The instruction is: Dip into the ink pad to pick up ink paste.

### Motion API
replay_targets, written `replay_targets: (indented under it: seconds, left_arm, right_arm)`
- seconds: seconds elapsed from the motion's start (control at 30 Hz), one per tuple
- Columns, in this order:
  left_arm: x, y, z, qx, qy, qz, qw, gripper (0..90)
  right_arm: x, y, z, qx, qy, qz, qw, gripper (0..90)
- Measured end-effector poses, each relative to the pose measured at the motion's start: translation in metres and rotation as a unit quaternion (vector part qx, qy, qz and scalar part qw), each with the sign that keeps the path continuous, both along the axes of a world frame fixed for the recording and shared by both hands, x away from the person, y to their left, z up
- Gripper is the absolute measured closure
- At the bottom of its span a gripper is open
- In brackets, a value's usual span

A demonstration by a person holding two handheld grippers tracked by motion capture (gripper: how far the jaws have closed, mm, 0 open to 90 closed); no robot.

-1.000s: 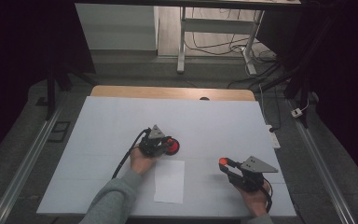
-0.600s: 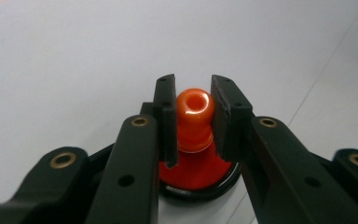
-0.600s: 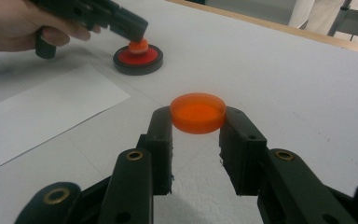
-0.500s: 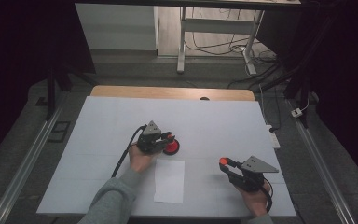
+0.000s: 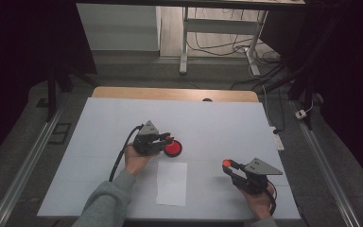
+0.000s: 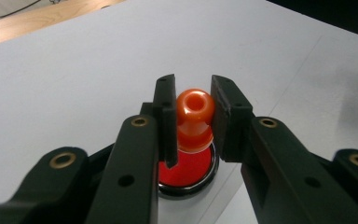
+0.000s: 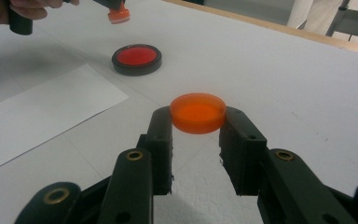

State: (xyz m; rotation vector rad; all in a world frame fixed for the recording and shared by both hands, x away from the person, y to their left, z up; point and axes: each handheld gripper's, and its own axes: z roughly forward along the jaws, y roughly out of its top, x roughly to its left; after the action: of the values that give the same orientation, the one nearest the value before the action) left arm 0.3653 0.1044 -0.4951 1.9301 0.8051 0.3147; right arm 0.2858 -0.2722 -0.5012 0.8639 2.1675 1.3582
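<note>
My left gripper (image 6: 193,112) is shut on an orange stamp (image 6: 195,112) by its rounded handle. It holds the stamp upright just above a round red ink pad (image 6: 191,170) in a black case. From above, the left gripper (image 5: 166,140) hovers at the pad's (image 5: 173,148) left edge. The right gripper view shows the stamp (image 7: 119,15) lifted clear of the pad (image 7: 136,59). My right gripper (image 7: 198,116) is shut on a flat orange round lid (image 7: 198,112), held above the table at the right (image 5: 226,163).
A white sheet of paper (image 5: 171,183) lies on the white table (image 5: 99,123) just in front of the ink pad, between the two hands. A wooden strip (image 5: 123,93) runs along the table's far edge. A cable trails from the left gripper.
My left gripper has risen a little with the stamp, lifting it off the ink pad. The right gripper and its lid have stayed put.
</note>
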Motion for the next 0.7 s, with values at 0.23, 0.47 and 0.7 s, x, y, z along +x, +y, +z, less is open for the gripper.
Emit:
replay_targets:
  seconds: [0.23,0.47,0.7]
  left_arm:
    - [-0.006,0.004,0.006,0.006,-0.007,-0.010,0.9999,72.7]
    - [-0.013,0.009,0.010,0.004,-0.006,-0.027,0.9996,72.6]
    - [-0.032,0.010,0.022,-0.010,-0.018,-0.060,0.9980,72.6]
  right_arm:
    - [0.000,0.001,0.000,-0.001,0.000,0.000,1.0000,64.7]
    - [0.001,0.000,-0.001,-0.001,0.001,0.000,1.0000,64.7]
    - [0.001,0.000,-0.001,0.000,0.001,0.000,1.0000,64.7]
